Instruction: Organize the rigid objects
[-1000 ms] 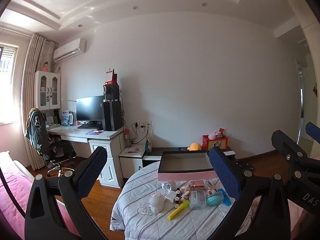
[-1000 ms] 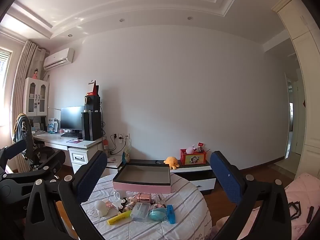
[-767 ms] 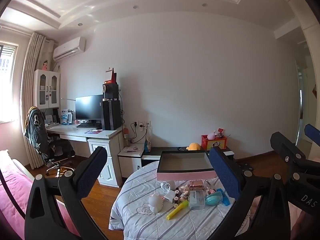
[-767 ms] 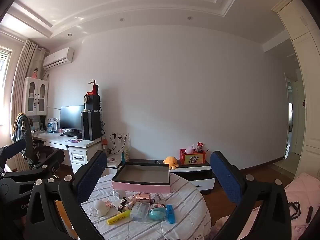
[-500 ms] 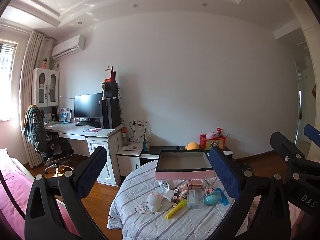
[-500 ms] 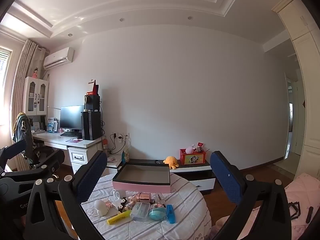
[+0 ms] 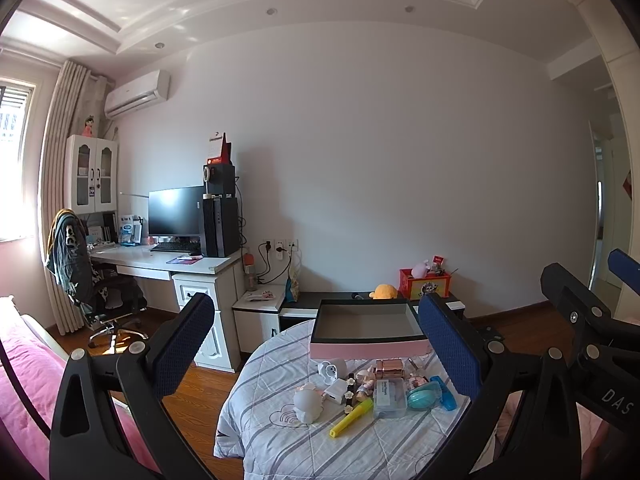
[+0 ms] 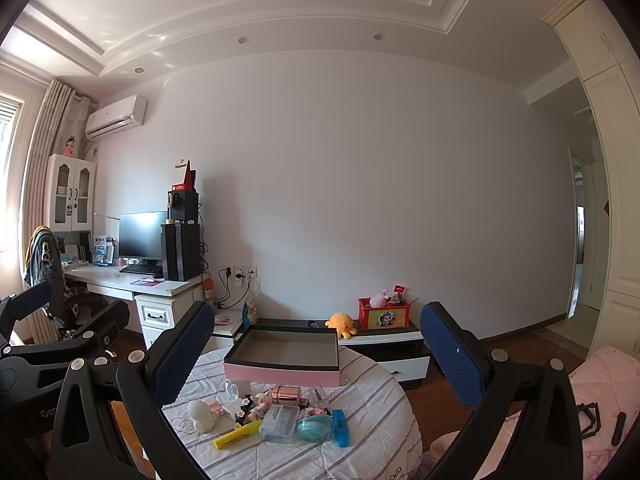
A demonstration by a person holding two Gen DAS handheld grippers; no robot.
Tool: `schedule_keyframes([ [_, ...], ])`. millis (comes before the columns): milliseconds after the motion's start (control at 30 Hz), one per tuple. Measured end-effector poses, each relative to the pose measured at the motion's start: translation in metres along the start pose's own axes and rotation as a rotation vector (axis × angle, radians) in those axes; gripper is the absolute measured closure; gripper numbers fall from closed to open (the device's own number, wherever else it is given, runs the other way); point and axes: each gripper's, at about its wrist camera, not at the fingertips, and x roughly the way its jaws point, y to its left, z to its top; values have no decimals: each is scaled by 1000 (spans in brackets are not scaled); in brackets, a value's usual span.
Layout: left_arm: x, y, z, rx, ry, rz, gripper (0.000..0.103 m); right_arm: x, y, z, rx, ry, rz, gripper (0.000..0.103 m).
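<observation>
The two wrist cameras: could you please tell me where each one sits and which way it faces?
Left wrist: on the left gripper, facing the pink box and table clutter; its open jaws and the right gripper at right show.
Right wrist: on the right gripper, facing the same table; open jaws and the left gripper at left show.
Shared: box, yellow highlighter, round table, desk.

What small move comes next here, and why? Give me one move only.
Probably lower the right hand-held gripper toward the yellow highlighter at the near edge of the clutter. Both grippers are open, empty and well above the round table; the left hand-held gripper is no nearer. The pink box behind the items looks empty, and nothing seems sorted yet.
</observation>
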Motion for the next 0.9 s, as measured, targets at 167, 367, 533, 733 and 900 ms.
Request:
schedule_keyframes([
  [167,0,0,0,0,1,-1,0,0,0,0,-1,3,2,0],
  [367,-1,0,-1,-1,2,0,0,1,0,-1,-2,4,2,0],
  [533,-1,1,-1,-1,2,-1,0,1,1,-2,-4,7,4,0],
  [733,-2,2,-1,-1,2,-1,0,1,1,-3,-5,8,7,0],
  [900,-1,2,-3,-2,2,1,0,2,2,-4,-5,9,8,0],
])
